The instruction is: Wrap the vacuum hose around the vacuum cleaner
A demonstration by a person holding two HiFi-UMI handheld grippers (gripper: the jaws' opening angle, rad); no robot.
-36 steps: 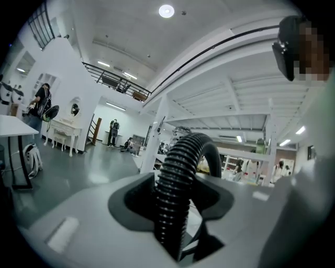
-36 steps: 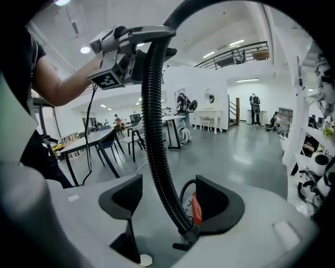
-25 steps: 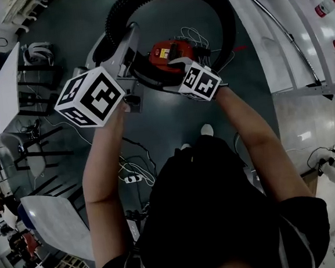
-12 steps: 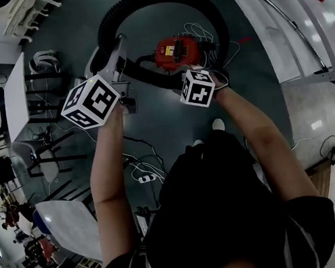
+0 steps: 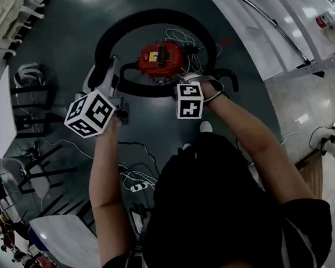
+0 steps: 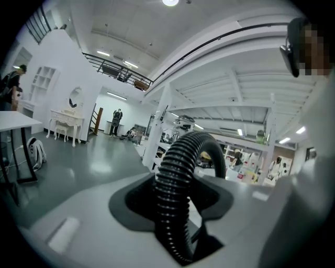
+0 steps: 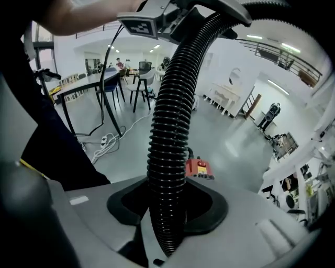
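Presently the left gripper [image 6: 180, 246] grips the black corrugated vacuum hose [image 6: 175, 172], jaws half open; the right gripper [image 7: 165, 241], jaws just closing, clamps it too; the hose rings the red vacuum cleaner [image 5: 159, 56] on the floor [image 5: 149, 123]; best lowered evenly, with the coil kept snug around the cleaner.

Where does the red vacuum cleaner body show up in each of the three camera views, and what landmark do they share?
Head view: the red vacuum cleaner body sits top centre, inside the loop of the black ribbed hose.
Left gripper view: not in it.
Right gripper view: small, just right of centre, beside the hose.
Shared landmark: the black ribbed hose, rising up the middle of both gripper views.
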